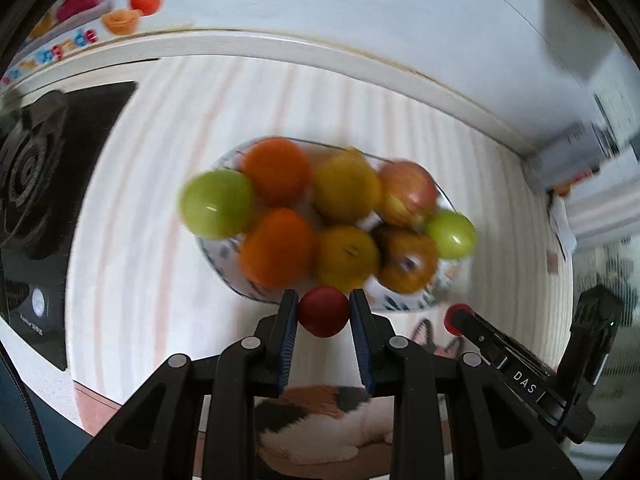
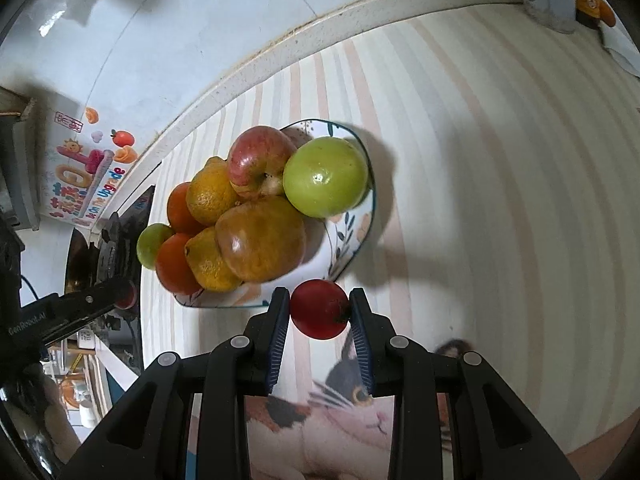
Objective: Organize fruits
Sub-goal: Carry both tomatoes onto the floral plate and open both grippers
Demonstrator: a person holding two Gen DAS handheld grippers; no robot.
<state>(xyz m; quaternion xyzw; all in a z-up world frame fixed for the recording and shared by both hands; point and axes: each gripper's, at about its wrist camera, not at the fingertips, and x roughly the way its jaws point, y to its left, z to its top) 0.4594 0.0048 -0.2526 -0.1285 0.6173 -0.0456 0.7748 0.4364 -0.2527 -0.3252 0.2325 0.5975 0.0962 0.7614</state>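
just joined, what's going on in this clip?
A person with two handheld grippers is sorting fruit on a striped tabletop. The left gripper holds a small red fruit between its jaws, and the right gripper holds another small red fruit. Both hover at the near edge of a patterned plate already piled with oranges, lemons, apples and green fruit. Neither red fruit has been set on the plate yet.

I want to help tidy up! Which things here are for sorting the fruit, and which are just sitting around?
For the job: left gripper holding a small red fruit; right gripper holding another red fruit; plate piled with fruit.

Just lying about: stove burner, wall sticker, cat-picture mat.
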